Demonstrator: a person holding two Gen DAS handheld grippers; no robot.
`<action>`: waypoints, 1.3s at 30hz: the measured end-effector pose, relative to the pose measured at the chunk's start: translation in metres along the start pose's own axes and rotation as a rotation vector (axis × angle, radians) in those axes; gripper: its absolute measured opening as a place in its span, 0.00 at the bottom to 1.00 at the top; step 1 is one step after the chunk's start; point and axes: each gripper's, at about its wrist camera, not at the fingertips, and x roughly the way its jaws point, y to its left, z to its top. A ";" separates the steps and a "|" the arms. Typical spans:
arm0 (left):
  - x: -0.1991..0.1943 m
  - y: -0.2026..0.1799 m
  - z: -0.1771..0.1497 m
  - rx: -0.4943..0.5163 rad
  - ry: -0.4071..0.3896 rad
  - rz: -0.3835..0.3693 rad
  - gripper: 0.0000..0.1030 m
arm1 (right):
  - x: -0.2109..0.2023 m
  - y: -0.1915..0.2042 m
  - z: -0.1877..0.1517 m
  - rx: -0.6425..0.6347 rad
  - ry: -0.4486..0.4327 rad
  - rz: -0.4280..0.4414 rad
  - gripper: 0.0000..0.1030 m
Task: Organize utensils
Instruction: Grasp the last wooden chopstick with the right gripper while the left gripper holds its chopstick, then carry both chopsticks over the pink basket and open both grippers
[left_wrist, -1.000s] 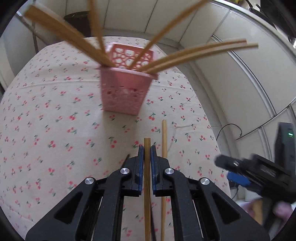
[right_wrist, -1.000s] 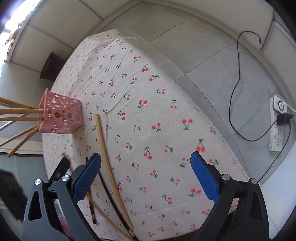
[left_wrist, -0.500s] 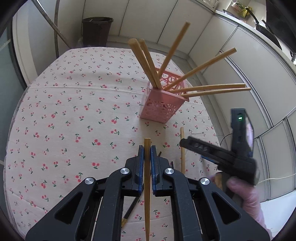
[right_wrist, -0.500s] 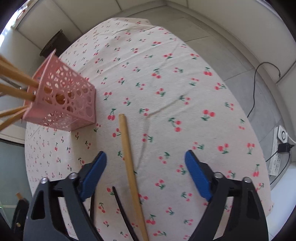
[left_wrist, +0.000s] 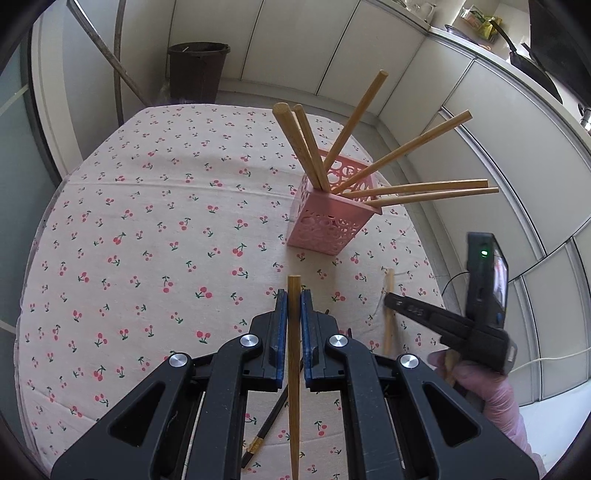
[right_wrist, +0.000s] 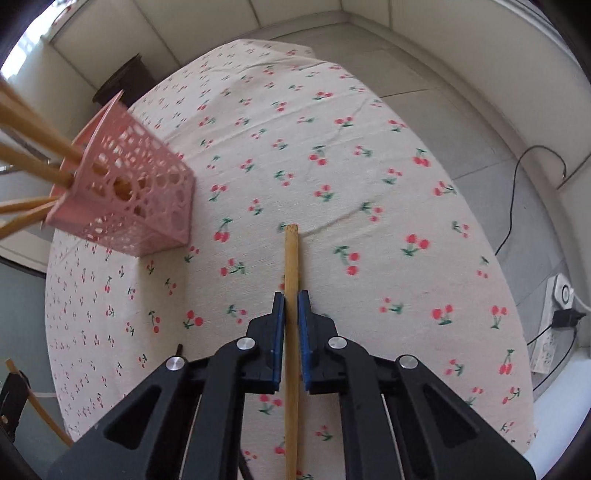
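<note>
Progress: pink basket (left_wrist: 330, 225) holds 6 wooden chopsticks (left_wrist: 413, 147), fanned out and leaning over the rim. Looks well past halfway, judging by what's left on the bench (left_wrist: 147, 229).

Left claw (left_wrist: 294, 308) is clenched on a wooden chopstick (left_wrist: 294, 354), held above the cloth, tip pointing toward the basket, which sits ahead and slightly right. Not yet dropped in.

Right claw (right_wrist: 291, 310) is clenched on a 2nd wooden chopstick (right_wrist: 291, 266); can't tell if it is lifted off the cloth. Basket (right_wrist: 129, 206) is up-left of it, near but apart.

Still left: both held sticks, plus a dark chopstick (left_wrist: 271, 417) with a gold band lying on the bench under the left claw. Maybe 1 more dark one beside it, too hidden to confirm.

Around: cherry-print cloth over the bench, brown bin (left_wrist: 197, 70) on the floor behind, power strip (right_wrist: 554, 325) and cable on the floor at right, cabinets along the wall.

In the way: the 6 splayed sticks crowd the basket mouth, so insertion likely needs a steep angle into the open corner. The 2 claws sit close together; risk of clashing if both go in at once.
</note>
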 end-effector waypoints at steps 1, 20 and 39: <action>-0.001 0.001 0.000 -0.002 -0.003 0.000 0.06 | -0.005 -0.007 0.001 0.013 -0.010 0.001 0.07; -0.085 0.003 -0.026 -0.013 -0.212 -0.043 0.06 | -0.183 -0.063 -0.025 0.044 -0.338 0.228 0.08; -0.190 -0.095 0.099 0.075 -0.499 0.022 0.06 | -0.207 -0.108 -0.016 0.195 -0.397 0.326 0.08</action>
